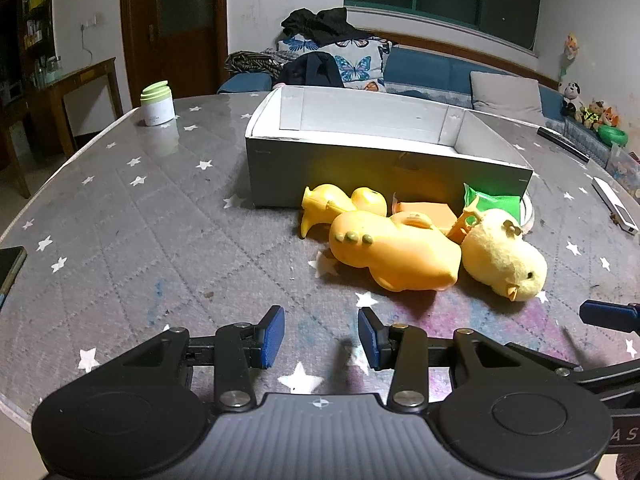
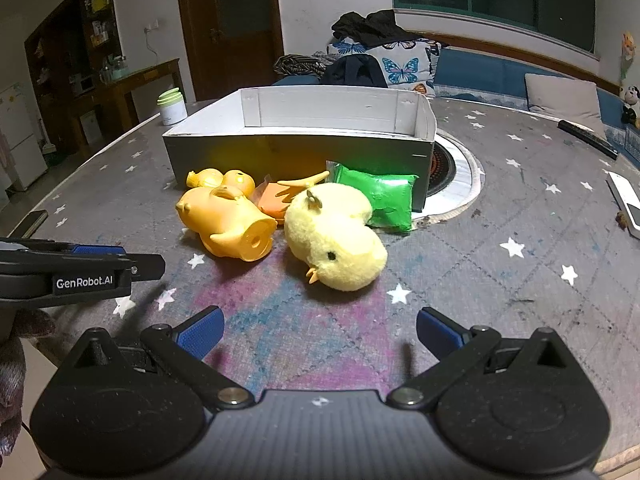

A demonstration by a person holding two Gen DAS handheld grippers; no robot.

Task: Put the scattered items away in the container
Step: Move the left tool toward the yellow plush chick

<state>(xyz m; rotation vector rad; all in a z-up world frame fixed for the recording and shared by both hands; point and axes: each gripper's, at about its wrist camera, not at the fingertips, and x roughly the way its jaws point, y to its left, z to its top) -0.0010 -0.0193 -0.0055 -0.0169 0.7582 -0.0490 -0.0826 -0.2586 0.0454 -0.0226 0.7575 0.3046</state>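
Yellow plush chick [image 2: 336, 236] lies on the table [image 1: 120, 220] near its middle, touching the orange rubber duck [image 2: 224, 224]; green pouch [image 2: 384, 196] leans against the grey box [image 2: 296, 136] behind them; left gripper [image 1: 321, 336] hovers with fingers apart, gripping nothing; right gripper [image 2: 320, 330] spreads wider, nothing between its pads.

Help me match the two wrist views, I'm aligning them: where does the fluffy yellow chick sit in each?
Left wrist: the plush chick lies right of centre, beside the big orange rubber duck.
Right wrist: the plush chick lies near centre, ahead of the open right gripper.
Shared landmark: the grey box behind the toys.
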